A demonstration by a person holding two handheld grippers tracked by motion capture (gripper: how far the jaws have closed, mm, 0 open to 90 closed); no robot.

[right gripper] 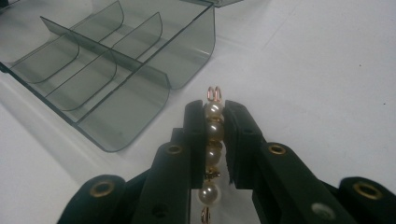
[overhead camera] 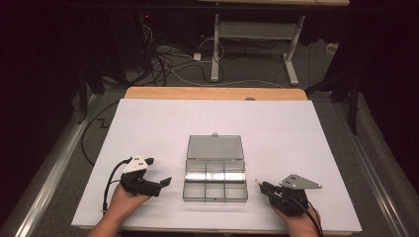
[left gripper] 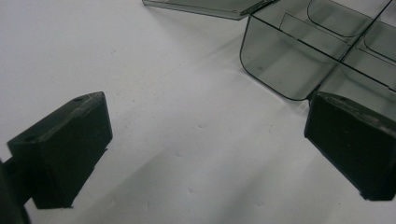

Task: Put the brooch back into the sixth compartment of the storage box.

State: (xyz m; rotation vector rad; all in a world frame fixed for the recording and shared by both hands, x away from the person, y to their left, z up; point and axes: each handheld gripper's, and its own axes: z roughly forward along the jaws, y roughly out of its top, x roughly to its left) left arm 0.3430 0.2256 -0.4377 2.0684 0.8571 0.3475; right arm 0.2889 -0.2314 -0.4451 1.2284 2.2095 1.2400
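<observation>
left gripper (overhead camera: pixel 160 172) jaws apart; right gripper (right gripper: pixel 215 112) clamps pearl strand (right gripper: pixel 214 133) (beside box (overhead camera: pixel 215 170))

Overhead forward-down; gripper views close, sharing organizer box (overhead camera: pixel 215 170).

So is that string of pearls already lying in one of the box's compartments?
No, the pearl string is clamped between the right gripper jaws, beside the clear box, whose compartments look bare.

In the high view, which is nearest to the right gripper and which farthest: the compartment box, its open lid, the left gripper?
1. Compartment box, just left of the right gripper.
2. Open lid, lying flat behind the box, farther up the table.
3. Left gripper, beyond the box, on its far left side.
</observation>
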